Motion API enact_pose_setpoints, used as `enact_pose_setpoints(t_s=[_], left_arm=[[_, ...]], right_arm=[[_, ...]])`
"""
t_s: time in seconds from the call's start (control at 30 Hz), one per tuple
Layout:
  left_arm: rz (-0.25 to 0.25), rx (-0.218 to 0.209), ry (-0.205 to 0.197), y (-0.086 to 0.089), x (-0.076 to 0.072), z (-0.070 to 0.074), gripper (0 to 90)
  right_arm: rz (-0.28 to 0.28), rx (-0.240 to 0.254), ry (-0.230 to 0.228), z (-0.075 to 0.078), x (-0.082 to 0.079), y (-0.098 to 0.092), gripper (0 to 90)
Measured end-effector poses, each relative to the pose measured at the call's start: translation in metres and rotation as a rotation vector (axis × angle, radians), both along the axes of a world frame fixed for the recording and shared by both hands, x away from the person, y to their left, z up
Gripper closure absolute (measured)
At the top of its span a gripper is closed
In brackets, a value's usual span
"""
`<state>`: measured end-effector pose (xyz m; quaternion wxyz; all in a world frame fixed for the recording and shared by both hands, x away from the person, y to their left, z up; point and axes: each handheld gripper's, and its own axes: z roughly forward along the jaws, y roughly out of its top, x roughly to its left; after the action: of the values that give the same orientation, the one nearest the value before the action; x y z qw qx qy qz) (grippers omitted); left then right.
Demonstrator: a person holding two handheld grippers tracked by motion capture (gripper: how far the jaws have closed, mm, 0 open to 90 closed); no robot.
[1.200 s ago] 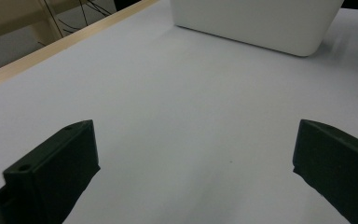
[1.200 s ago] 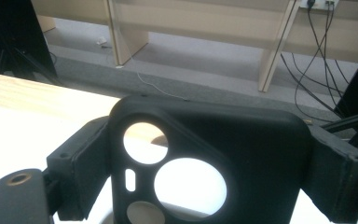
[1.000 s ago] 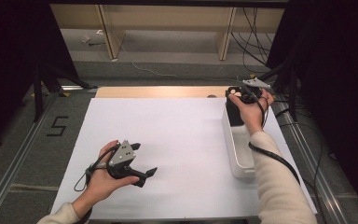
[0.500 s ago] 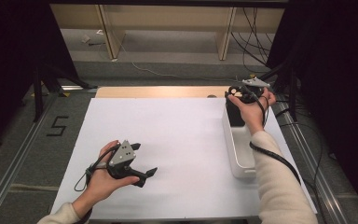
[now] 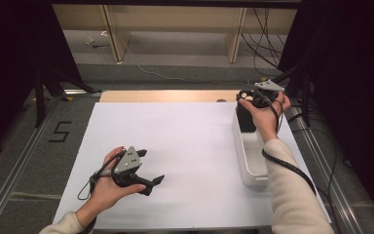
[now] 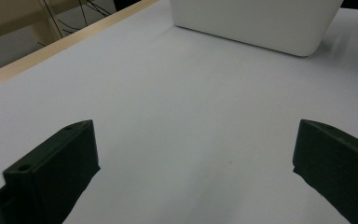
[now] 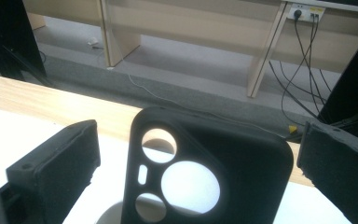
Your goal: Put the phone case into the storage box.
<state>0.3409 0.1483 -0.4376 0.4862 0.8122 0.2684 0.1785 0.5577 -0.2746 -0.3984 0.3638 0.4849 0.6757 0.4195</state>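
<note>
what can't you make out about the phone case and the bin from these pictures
- Black phone case: its lower part is cut off by the bottom edge of the right gripper view; in the high view the hand covers much of it.
- White bin: its inside is hidden by its own walls and the forearm in the high view.
- Right tool: jaws stand apart from the case.

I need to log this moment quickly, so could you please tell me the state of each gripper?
Left gripper: open, holding nothing, above the white table cover.
Right gripper: open; jaws have just been opening, black phone case stands between them, untouched.
</note>
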Motion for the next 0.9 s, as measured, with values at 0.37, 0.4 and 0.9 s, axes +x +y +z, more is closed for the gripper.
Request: enact_pose_setpoints(t_s=[0.37, 0.4, 0.9], left_arm=[[0.001, 0.000, 0.000, 0.000, 0.000, 0.000, 0.0], [0.002, 0.000, 0.000, 0.000, 0.000, 0.000, 0.0], [0.005, 0.001, -0.002, 0.000, 0.000, 0.000, 0.0]], right_arm=[[0.007, 0.001, -0.027, 0.011, -0.011, 0.003, 0.9], [0.006, 0.001, -0.028, 0.011, -0.012, 0.004, 1.0], [0.034, 0.022, -0.038, 0.018, -0.029, 0.005, 2.2]])
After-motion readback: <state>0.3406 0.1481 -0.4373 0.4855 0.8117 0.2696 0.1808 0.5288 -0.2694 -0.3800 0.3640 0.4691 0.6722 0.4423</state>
